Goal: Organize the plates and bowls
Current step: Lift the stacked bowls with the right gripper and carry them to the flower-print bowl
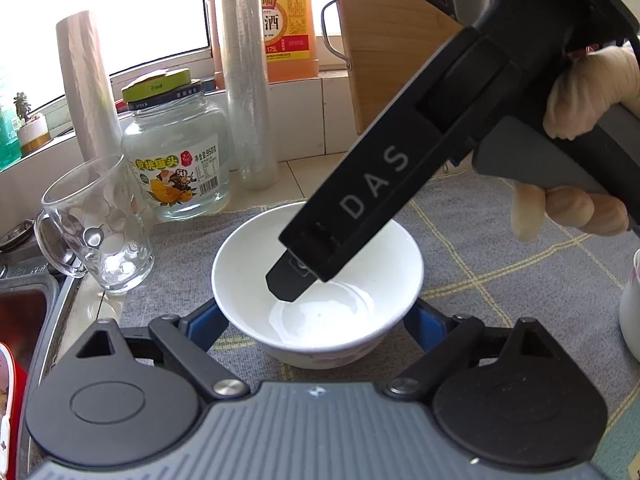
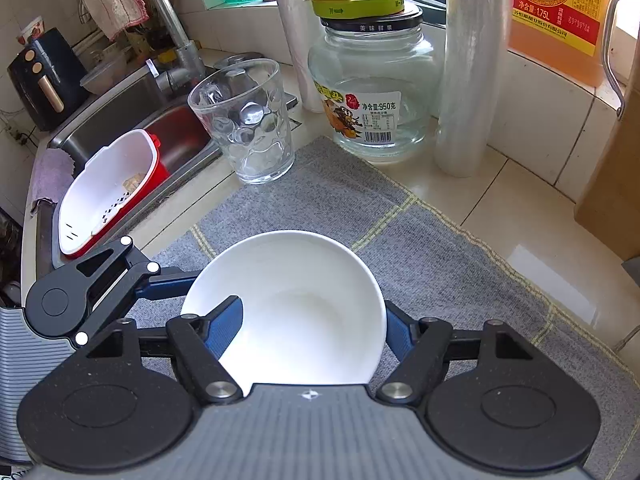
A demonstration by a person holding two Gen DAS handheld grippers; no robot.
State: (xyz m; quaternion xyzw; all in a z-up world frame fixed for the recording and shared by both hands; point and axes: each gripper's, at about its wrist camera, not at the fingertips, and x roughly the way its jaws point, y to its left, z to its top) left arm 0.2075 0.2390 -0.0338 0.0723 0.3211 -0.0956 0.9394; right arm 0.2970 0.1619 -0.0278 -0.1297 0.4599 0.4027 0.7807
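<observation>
White glazed round bowl (image 1: 318,280) sits on grey woven mat (image 1: 460,240), in front of the clear glass jar (image 1: 178,152). Left gripper (image 1: 316,320): blue ribbed fingers wide, either side of the bowl, contact unclear. Right gripper (image 2: 314,328): fingers straddle bowl rim, one inside, one outside; can't tell if clamped. Dimpled glass mug (image 1: 94,224) left of the jar.

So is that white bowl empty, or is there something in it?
Empty of food or water: the white bowl stands upright on the grey mat, its inside bare and glossy. Only one finger of the right claw reaches inside it.
</observation>
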